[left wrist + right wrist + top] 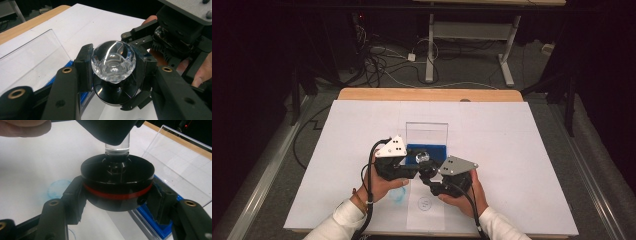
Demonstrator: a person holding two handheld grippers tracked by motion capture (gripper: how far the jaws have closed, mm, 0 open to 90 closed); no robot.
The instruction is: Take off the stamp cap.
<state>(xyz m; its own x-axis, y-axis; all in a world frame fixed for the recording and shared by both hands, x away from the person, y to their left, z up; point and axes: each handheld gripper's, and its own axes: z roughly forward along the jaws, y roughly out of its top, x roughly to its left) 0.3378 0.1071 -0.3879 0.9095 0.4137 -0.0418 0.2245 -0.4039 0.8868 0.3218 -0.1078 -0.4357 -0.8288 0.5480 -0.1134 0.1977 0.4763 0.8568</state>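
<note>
A faceted clear crystal knob (pixel 113 61) rises on a clear stem (pixel 117 147) from a black disc (pixel 117 182) with a red ring around its side. My left gripper (pixel 113 68) is shut on the crystal knob, one pad on each side. My right gripper (pixel 117 203) is shut on the black disc's rim from below. In the high view both grippers meet over the middle of the table, the left gripper (pixel 414 164) from the left, the right gripper (pixel 432 176) from the right, with the knob (pixel 422 157) between them.
A clear plastic box (pixel 427 131) with a blue floor (pixel 437 150) stands just behind the grippers. White paper (pixel 512 150) covers the table, with a pale blue smudge (pixel 399 195) and a small drawn circle (pixel 424 203) near the front edge.
</note>
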